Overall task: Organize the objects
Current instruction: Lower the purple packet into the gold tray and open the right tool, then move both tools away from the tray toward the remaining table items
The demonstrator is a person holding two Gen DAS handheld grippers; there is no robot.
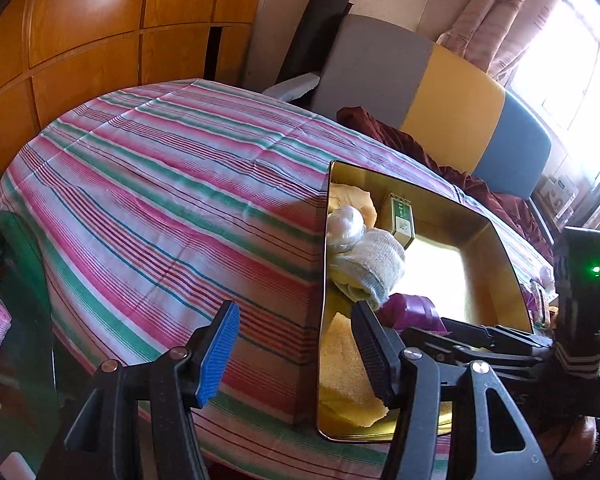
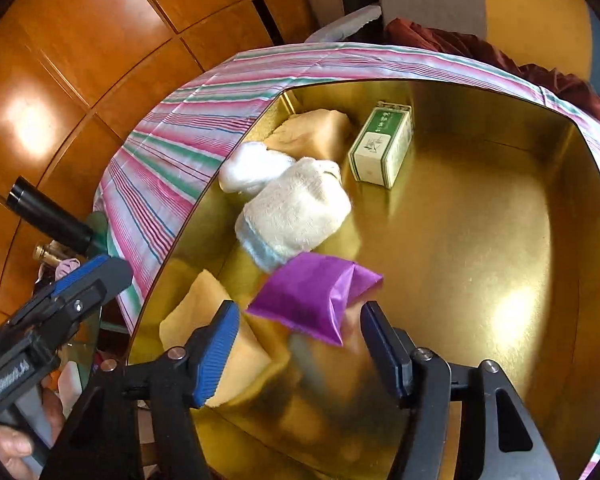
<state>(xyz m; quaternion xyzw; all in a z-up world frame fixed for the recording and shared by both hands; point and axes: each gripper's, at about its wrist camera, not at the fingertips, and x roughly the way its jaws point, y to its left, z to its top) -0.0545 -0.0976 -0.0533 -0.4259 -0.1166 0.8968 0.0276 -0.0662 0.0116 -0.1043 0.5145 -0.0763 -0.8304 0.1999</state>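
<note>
A shiny gold tray [image 2: 500, 240] lies on the striped bed; it also shows in the left wrist view [image 1: 496, 240]. In it are a purple packet [image 2: 312, 292], a rolled cream towel [image 2: 296, 216], a white wrapped bundle [image 2: 248, 168], a green and white box [image 2: 382, 146] and yellow cloths [image 2: 220, 320]. My right gripper [image 2: 296, 348] is open just above the tray, with the purple packet between and slightly beyond its fingertips, not gripped. My left gripper [image 1: 296, 356] is open and empty over the tray's left rim, with the right gripper's body [image 1: 500, 344] beside it.
The striped bedspread [image 1: 160, 200] covers the bed. A wooden wardrobe [image 1: 80, 32] stands behind. A maroon blanket [image 1: 420, 148] and a grey, yellow and blue headboard [image 1: 452, 96] are at the far side. A glass side table with clutter [image 1: 4, 340] is at the left.
</note>
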